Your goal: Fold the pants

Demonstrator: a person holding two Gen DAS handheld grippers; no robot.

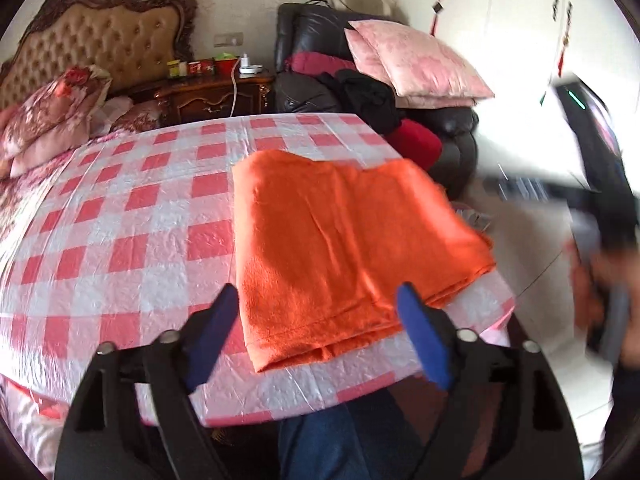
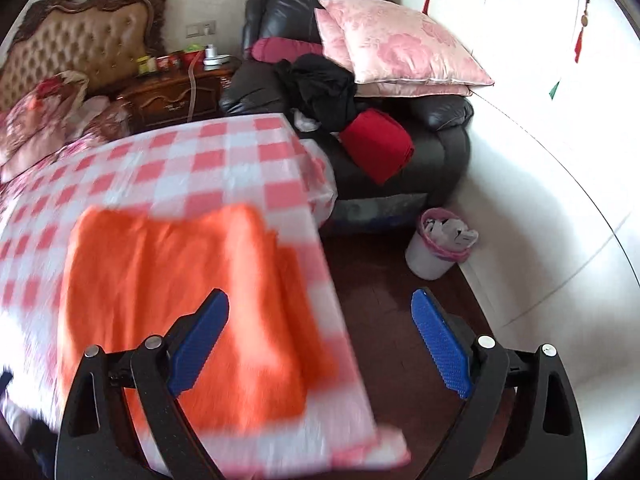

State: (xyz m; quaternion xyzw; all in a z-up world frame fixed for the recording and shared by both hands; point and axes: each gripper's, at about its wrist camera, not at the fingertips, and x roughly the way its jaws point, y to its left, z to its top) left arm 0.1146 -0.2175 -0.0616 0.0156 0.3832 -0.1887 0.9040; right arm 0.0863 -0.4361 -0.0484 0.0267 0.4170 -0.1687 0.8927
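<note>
The orange pants lie folded into a thick rectangle on the pink-and-white checked table, near its right edge. My left gripper is open and empty, its blue pads either side of the fold's near edge, slightly above it. My right gripper is open and empty, raised above the table's right edge; the pants show blurred under its left finger. The right gripper also shows as a dark blur in the left wrist view.
A black leather armchair piled with pink pillows and dark clothes stands beyond the table. A white bin sits on the floor right. A bed with headboard and nightstand lie behind left. White wardrobe at right.
</note>
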